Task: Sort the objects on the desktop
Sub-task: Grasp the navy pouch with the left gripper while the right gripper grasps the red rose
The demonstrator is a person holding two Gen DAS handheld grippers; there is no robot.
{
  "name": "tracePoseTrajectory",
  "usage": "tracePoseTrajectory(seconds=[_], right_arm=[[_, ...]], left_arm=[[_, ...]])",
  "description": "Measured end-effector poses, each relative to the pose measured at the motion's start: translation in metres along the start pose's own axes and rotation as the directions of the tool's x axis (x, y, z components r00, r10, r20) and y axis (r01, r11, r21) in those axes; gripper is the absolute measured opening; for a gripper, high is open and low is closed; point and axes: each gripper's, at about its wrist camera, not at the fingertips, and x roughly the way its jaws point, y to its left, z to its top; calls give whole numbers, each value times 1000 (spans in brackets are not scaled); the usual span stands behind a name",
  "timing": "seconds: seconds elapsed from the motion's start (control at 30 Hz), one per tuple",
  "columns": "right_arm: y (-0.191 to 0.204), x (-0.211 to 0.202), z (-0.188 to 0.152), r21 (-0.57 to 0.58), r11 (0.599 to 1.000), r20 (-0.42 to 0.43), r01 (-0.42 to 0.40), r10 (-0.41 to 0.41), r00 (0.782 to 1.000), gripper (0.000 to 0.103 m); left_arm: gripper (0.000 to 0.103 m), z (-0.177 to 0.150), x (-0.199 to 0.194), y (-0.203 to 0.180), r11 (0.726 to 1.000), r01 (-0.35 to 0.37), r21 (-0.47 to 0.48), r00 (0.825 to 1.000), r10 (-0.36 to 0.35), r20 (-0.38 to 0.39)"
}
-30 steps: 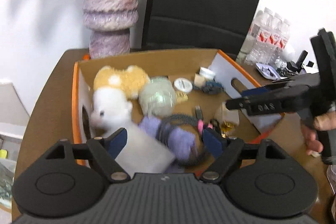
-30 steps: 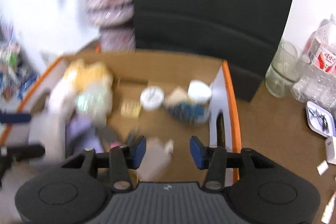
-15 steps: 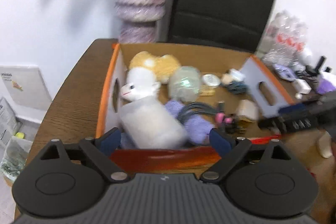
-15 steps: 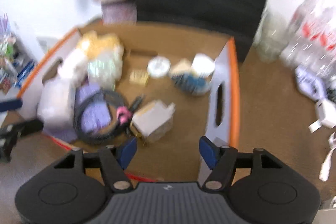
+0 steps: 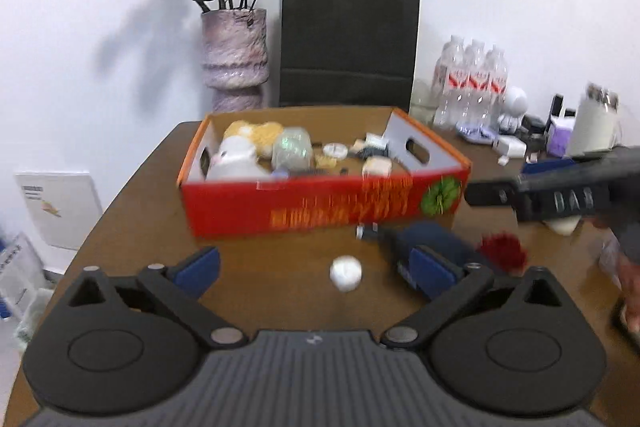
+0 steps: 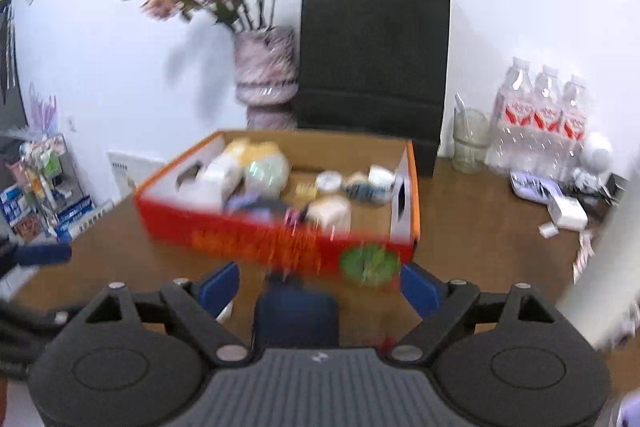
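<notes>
**Two grippers spread wide in front of a full red box**

Two views, taken in turn. From the left wrist, the left gripper [image 5: 316, 269] has its jaws opening and already wide, with nothing pressed between the blue pads; a small white ball [image 5: 346, 273] lies on the brown surface [image 5: 132, 211] in the gap, apart from both pads. At 12 o'clock from it sits the red cardboard box [image 5: 320, 207], open-topped, holding a yellow and white plush toy [image 5: 244, 143], a pale green bundle [image 5: 292, 149] and small odds and ends. Just in front of the box, towards 1 o'clock, a dark blue object [image 5: 428, 235] lies on the surface, with a red fuzzy ball [image 5: 502, 253] just beside it at 2 o'clock. The right gripper [image 5: 560, 193] reaches in from 3 o'clock, a hand [image 5: 630, 287] partly showing below it. Behind the box stand a vase of dried roses [image 5: 234, 59], a black paper bag [image 5: 348, 39] and water bottles [image 5: 472, 83].

From the right wrist, the right gripper [image 6: 318, 285] is also opening, jaws wide, gripping nothing. The dark blue object [image 6: 296, 311] lies blurred between the pads at 6 o'clock; whether it touches them I cannot tell. The red box [image 6: 276, 239] is at 12 o'clock, the left gripper's blue fingertip [image 6: 44, 253] at 9 o'clock.
</notes>
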Motion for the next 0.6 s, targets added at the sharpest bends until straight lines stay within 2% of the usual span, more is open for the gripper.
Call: tracePoseTrajectory(seconds=[0.07, 0.17, 0.23, 0.3, 0.43, 0.53, 0.6], right_arm=[[8, -10, -29, -14, 1000, 2, 17, -17, 1000, 87], [7, -27, -71, 31, 998, 1, 53, -53, 999, 87], [2, -35, -90, 69, 996, -2, 58, -58, 998, 87], [1, -46, -107, 58, 996, 2, 61, -61, 998, 86], [0, -56, -125, -5, 995, 1, 95, -95, 995, 87], [-8, -57, -129, 22, 997, 2, 79, -79, 997, 87], [-15, -54, -127, 37, 996, 4, 75, -75, 997, 87]], left_arm=[[103, -18, -9, -3, 999, -3, -38, 1000, 3, -8], [103, -37, -19, -1, 992, 14, -124, 999, -19, -41], [103, -45, -19, -2, 984, 49, -171, 996, -61, -69], [103, -48, -15, -8, 981, 84, -177, 992, -99, -79], [103, -34, 9, -31, 981, 103, -165, 990, -118, -83], [103, -19, 37, -55, 980, 141, -143, 984, -155, -92], [103, -9, 60, -73, 982, 142, -127, 981, -156, -113]])
